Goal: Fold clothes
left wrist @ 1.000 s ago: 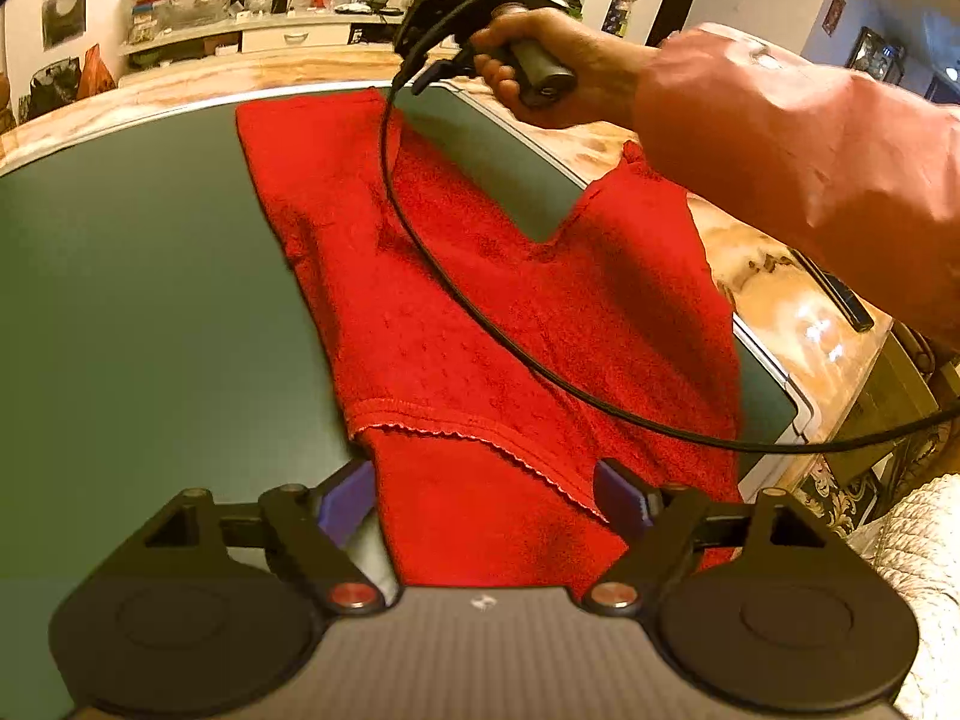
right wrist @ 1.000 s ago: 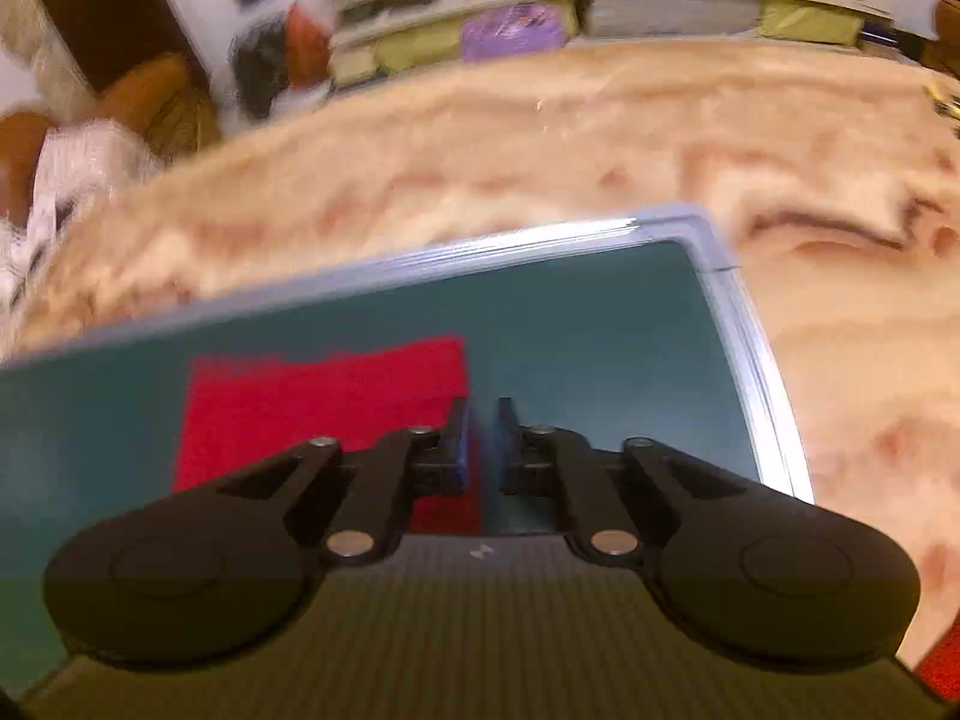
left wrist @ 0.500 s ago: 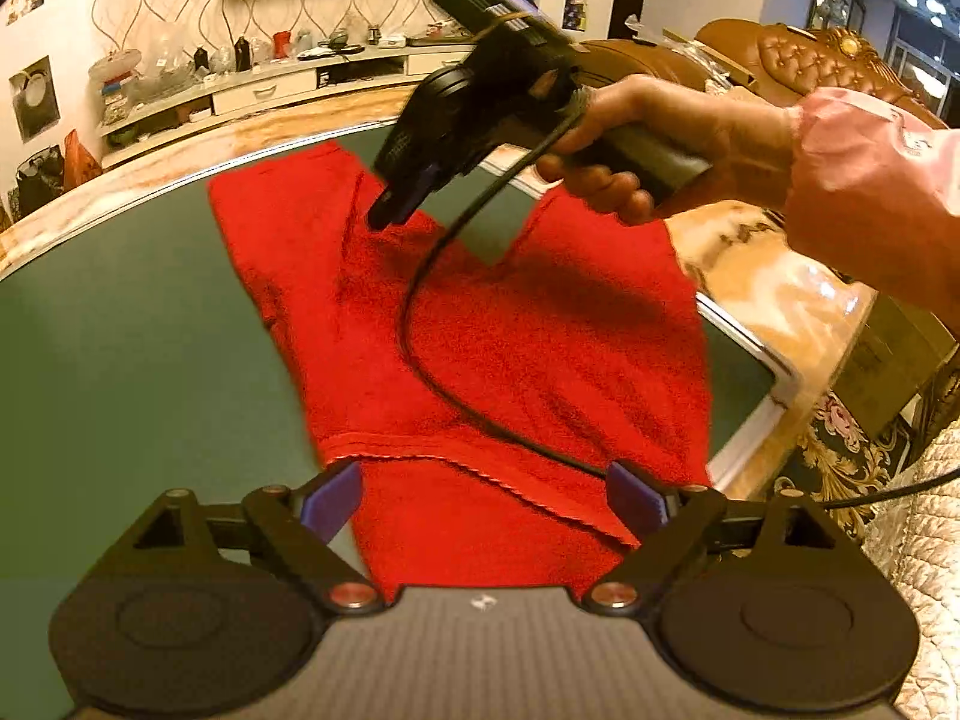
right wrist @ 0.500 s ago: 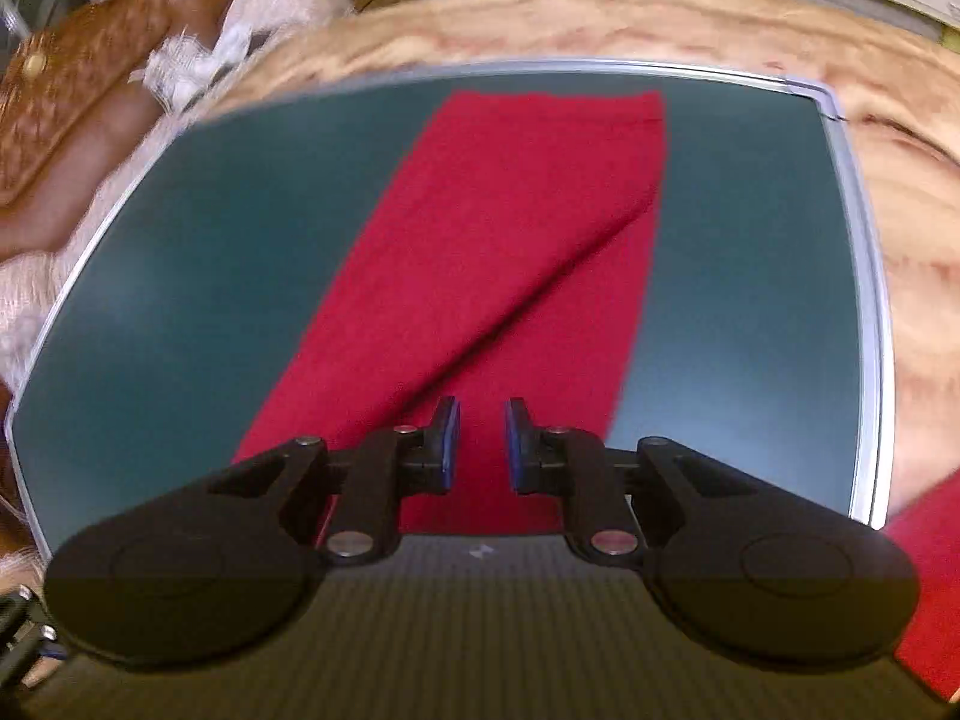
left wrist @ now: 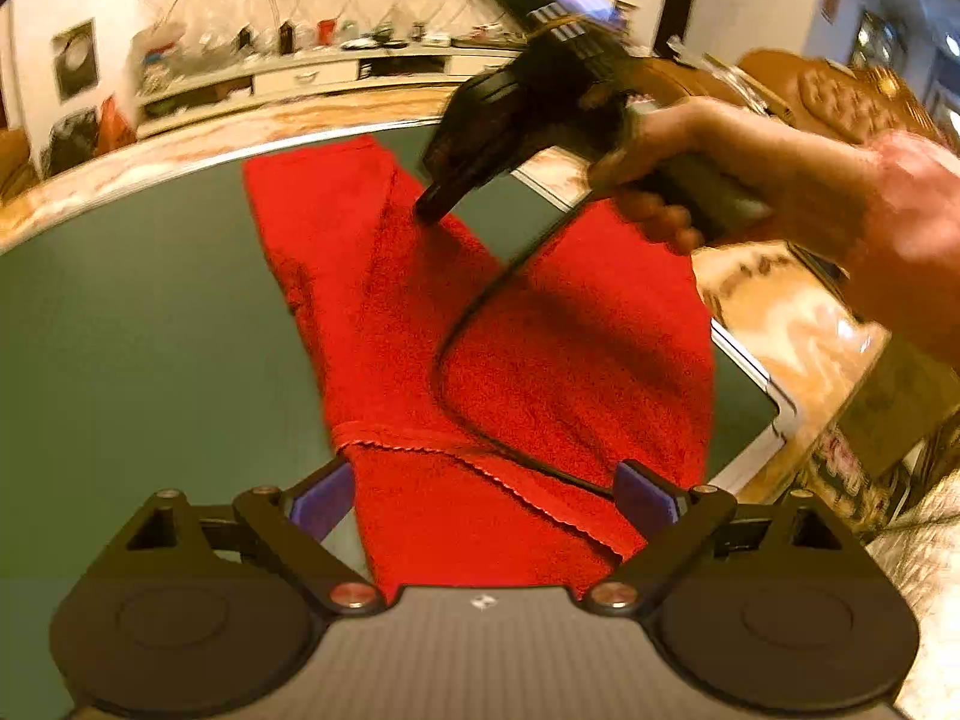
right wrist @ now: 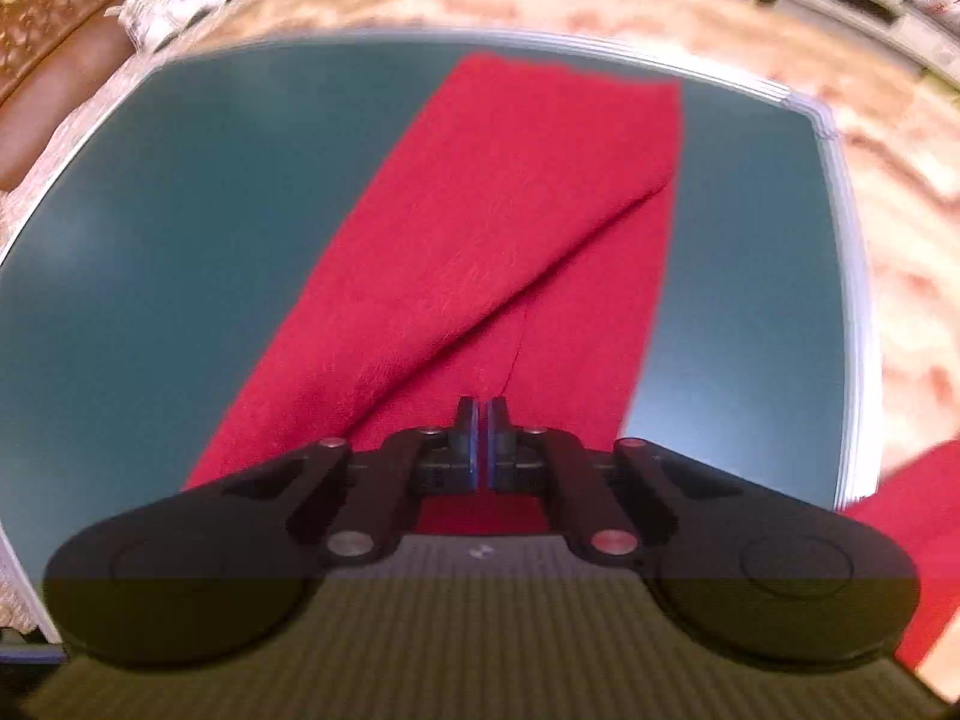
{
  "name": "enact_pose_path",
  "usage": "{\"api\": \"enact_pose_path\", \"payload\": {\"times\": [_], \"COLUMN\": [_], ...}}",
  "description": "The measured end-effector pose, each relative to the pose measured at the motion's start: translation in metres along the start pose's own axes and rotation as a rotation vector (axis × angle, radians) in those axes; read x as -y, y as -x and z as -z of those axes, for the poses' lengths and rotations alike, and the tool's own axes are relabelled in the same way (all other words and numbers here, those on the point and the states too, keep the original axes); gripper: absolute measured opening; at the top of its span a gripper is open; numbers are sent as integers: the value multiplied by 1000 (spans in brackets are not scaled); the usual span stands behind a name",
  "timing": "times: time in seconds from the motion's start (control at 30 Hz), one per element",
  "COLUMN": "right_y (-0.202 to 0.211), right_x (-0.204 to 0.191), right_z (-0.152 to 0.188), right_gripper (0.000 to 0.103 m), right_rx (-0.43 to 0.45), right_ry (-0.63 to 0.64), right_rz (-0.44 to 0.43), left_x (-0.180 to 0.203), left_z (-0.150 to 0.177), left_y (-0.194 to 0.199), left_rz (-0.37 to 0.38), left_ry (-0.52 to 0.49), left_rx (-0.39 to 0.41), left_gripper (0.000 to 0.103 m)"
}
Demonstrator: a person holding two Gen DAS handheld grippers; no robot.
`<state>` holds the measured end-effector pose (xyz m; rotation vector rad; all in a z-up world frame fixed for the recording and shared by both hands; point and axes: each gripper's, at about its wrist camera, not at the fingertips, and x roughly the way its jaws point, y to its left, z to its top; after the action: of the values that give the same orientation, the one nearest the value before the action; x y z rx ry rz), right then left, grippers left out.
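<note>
Red knitted trousers [left wrist: 540, 360] lie on a dark green mat [left wrist: 150, 330], with the scalloped waist edge nearest my left gripper [left wrist: 483, 498]. That gripper hovers over the waist with its jaws opening wide, and its pads do not press the cloth. A hand [left wrist: 720, 162] holds my right gripper [left wrist: 429, 213], whose tip meets the cloth where the two legs split. In the right wrist view the right gripper [right wrist: 480, 414] is shut, pinching the trousers [right wrist: 510, 210] beside a diagonal fold.
A black cable [left wrist: 456, 324] trails from the right gripper across the trousers. The mat [right wrist: 180, 210] sits on a marble-patterned table [left wrist: 780, 312] whose edge is close on the right. A cluttered shelf [left wrist: 300, 72] lines the far wall and a brown sofa [right wrist: 48, 30] stands beyond the table.
The right gripper swung in from the far mat corner to the middle of the trousers, and its jaws closed. The left gripper's jaws spread wider.
</note>
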<state>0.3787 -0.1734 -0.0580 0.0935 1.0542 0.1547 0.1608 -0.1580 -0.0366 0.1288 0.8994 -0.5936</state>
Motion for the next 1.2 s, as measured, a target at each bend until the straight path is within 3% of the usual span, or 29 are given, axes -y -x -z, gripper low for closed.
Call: {"api": "enact_pose_path", "payload": {"times": [0.13, 0.2, 0.3, 0.4, 0.57, 0.73, 0.9, 1.03, 1.2], "right_y": [46, 53, 37, 19, 28, 14, -41, -95, -135], "right_x": [8, 12, 18, 26, 42, 29, -1, -22, -44], "right_z": [16, 26, 35, 37, 27, -19, -106, -165, -195], "right_gripper": [4, 4, 5, 15, 23, 29, 30, 32, 32], "right_rx": [97, 89, 8, -54, 24, 87, 96, 73, 30], "right_ry": [-75, -95, -109, -138, -230, -197, -178, -177, -168], "right_rz": [47, 88, 101, 108, 87, 34, -13, 28, 110], "left_x": [-1, 2, 5, 6, 4, 6, 3, -6, -16], "left_z": [0, 0, -1, -1, -1, -1, -1, -2, -3], "left_y": [1, -1, -4, -6, -11, -13, -14, -16, -14], "left_rz": [16, 21, 23, 13, 17, -3, -85, -109, -97], "left_ry": [-7, -22, -42, -46, -22, -29, -14, 20, 48], "left_rx": [-5, -12, -28, -34, -48, -50, -37, -43, -23], "left_gripper": [96, 96, 96, 96, 96, 96, 96, 96, 96]}}
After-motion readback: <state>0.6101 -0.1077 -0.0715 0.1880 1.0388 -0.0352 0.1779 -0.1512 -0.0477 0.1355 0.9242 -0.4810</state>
